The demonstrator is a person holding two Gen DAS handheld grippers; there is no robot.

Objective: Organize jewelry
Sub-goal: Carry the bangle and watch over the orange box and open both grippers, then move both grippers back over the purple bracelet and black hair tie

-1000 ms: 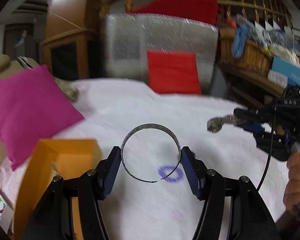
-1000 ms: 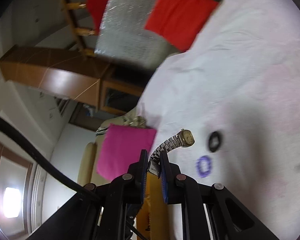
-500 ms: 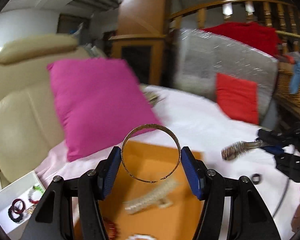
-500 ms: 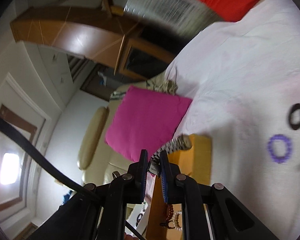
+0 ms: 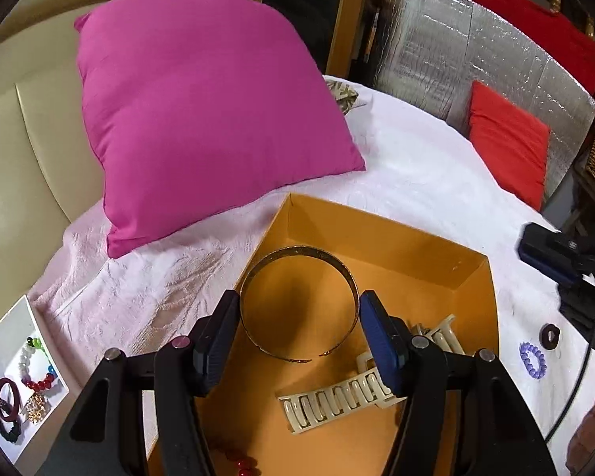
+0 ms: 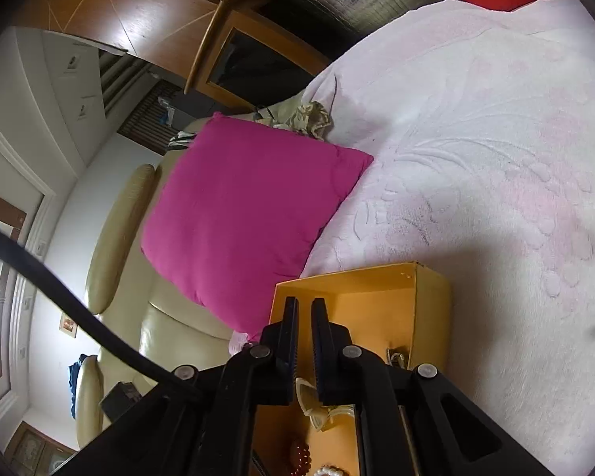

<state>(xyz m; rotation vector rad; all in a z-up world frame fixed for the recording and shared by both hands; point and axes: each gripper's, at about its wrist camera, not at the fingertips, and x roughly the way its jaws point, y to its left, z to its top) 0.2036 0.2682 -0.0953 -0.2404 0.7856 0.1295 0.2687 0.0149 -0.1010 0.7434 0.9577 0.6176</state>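
Holding a gold cuff bangle (image 5: 297,301) between its two blue pads, your left gripper (image 5: 299,325) hangs over the orange box (image 5: 448,254) on the pale pink bedspread (image 5: 408,166). In the box lie a cream hair claw clip (image 5: 357,392) and some red beads (image 5: 244,462). Your right gripper (image 6: 304,329) points over the same box, its jaws drawn to a narrow slit with nothing visible between them. On the bedspread beside the box lie a purple bead bracelet (image 5: 532,359) and a dark ring (image 5: 550,334). A magenta cushion (image 5: 202,111) leans on the cream sofa (image 5: 16,127), and a white tray (image 5: 23,377) holds more beaded pieces.
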